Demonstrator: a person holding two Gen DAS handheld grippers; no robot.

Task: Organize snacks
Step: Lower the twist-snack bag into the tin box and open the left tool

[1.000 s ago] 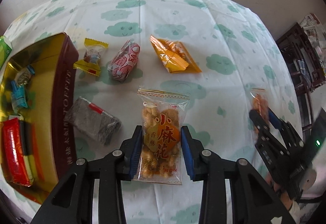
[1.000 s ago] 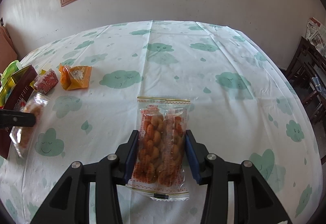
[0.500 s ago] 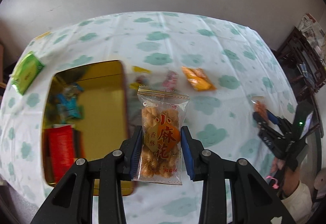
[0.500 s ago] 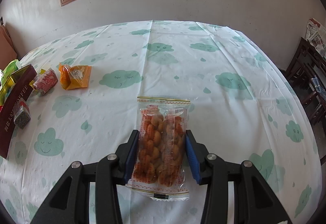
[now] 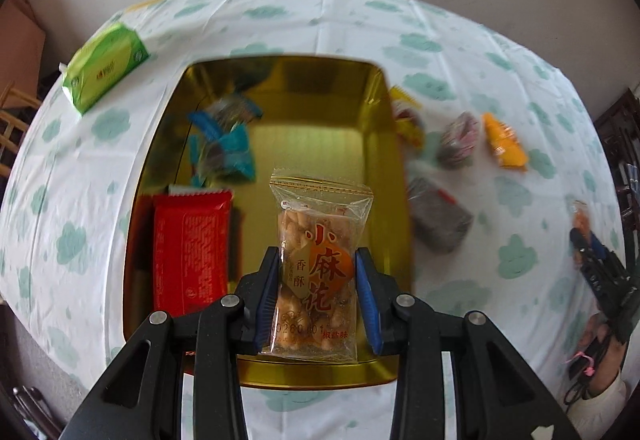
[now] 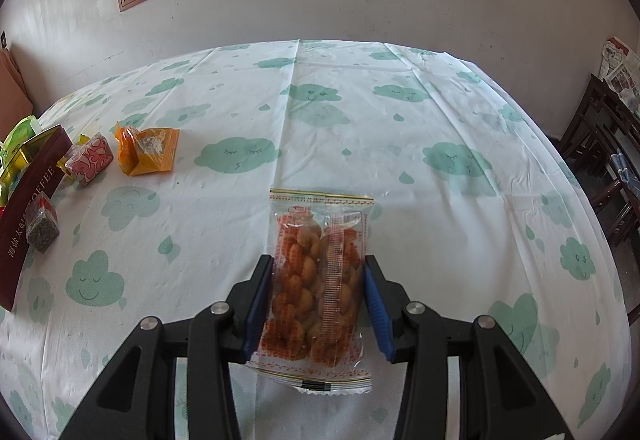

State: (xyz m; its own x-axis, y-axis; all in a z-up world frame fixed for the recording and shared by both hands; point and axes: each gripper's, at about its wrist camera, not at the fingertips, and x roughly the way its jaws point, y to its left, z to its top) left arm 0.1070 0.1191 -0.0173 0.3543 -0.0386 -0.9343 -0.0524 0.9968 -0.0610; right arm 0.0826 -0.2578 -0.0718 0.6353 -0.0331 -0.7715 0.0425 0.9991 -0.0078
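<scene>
My left gripper is shut on a clear packet of fried dough twists with red characters, held above the open gold tin. Inside the tin lie a red wrapper and blue-wrapped candies. My right gripper is shut on a second clear packet of orange dough twists above the cloud-print tablecloth. That gripper also shows at the right edge of the left wrist view. The tin's dark red side sits at far left in the right wrist view.
Right of the tin lie a grey packet, a yellow candy, a pink-patterned packet and an orange packet. A green tissue pack sits far left. Dark wooden furniture stands off the table's right edge.
My left gripper carried its packet leftward from over the tablecloth to above the tin's interior. The right gripper and its packet stayed put.
</scene>
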